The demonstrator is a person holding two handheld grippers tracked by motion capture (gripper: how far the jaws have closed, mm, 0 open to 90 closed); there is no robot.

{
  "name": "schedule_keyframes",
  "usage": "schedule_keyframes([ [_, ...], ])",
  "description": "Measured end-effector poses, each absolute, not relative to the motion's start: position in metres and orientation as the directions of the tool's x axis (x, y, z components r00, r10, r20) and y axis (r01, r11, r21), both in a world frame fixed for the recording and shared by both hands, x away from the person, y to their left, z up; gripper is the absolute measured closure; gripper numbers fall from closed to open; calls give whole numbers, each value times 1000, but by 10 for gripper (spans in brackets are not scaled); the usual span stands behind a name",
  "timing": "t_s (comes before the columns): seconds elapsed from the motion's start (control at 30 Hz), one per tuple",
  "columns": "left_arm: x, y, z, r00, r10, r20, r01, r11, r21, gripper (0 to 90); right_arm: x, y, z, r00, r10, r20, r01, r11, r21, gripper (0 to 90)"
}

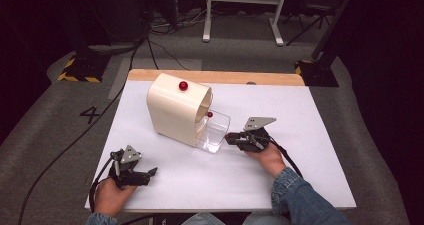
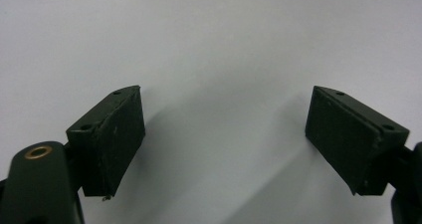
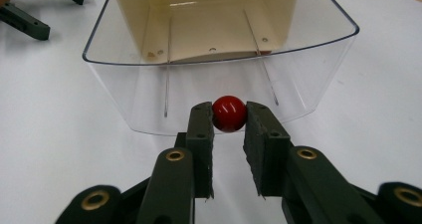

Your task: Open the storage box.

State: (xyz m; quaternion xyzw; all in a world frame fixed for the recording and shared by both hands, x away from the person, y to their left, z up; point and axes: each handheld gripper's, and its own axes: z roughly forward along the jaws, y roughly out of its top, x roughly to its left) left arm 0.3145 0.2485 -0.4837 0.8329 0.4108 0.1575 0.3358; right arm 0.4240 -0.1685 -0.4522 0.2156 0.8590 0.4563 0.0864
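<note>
Down at the near edge of the white table top [image 1: 300,135], the left gripper [image 1: 150,174] sits low in the person's hand, and the left gripper view shows its black pads [image 2: 117,134] spread wide over bare white surface, nothing between them. It's idle, well apart from the action.

Over to the right gripper [image 3: 229,127], and this is the grip that matters: its two jaws are pinched on a small glossy red ball knob [image 3: 229,114] at the front of a clear plastic drawer [image 3: 124,99]. That drawer juts out of a cream, round-topped box [image 1: 172,110] standing mid-table, and from the high view it looks partly pulled out toward the right gripper [image 1: 231,136].

How will it handle? My read: the clear tray is light, thin-walled and stiff, so it should slide with little force, but it could crack or skew if yanked sideways. The knob is the natural handle, yet it's round, hard and shiny, so it could roll or pop out of flat pads unless they close squarely across its middle, as they appear to here. A straight, level pull along the drawer's line seems safest.

A second red ball knob [image 1: 183,86] sits on top of the box, and a smaller red knob [image 1: 210,114] shows at the box's open mouth.
</note>
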Motion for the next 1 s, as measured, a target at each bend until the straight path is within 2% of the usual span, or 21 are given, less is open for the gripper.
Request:
schedule_keyframes([
  [0.37,314,248,-484,613,790,-13,578,-437,689,160,419,-181,-454,-886,458,66,309,479,822,732],
  [0.47,314,248,-484,613,790,-13,578,-437,689,159,419,-181,-458,-884,462,70,325,500,803,650],
  [0.67,314,248,-484,612,791,-15,579,-435,689,160,416,-185,-461,-883,466,59,323,511,797,582],
  [1.0,314,248,-484,612,791,-15,579,-435,690,160,407,-191,-442,-886,462,21,270,481,834,569],
])
